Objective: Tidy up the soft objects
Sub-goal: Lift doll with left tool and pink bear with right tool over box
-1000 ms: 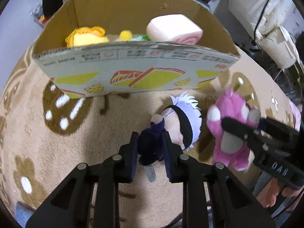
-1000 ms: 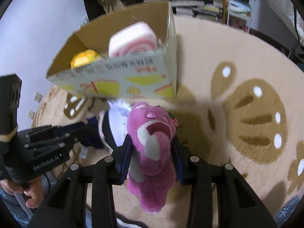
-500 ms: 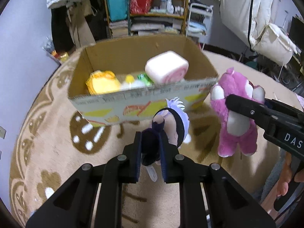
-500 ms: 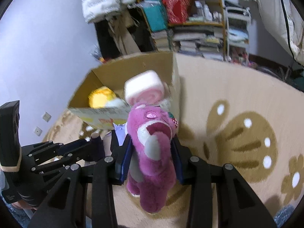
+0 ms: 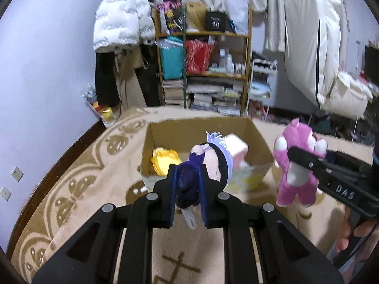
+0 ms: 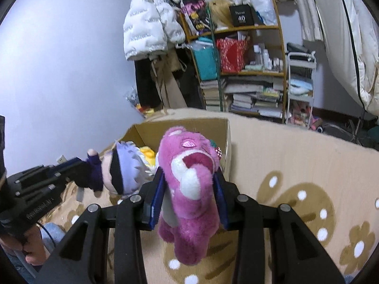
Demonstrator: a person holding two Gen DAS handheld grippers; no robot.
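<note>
Left wrist view: left gripper clamps the blindfolded doll; right gripper, lettered "DAS", squeezes the pink bear beside the cardboard box.

Beige rug with brown flower motifs covers floor ahead of me. Open cardboard box sits directly on it.

Both grippers are held raised, side by side. The left gripper and right gripper are each clamped on a toy.
</note>
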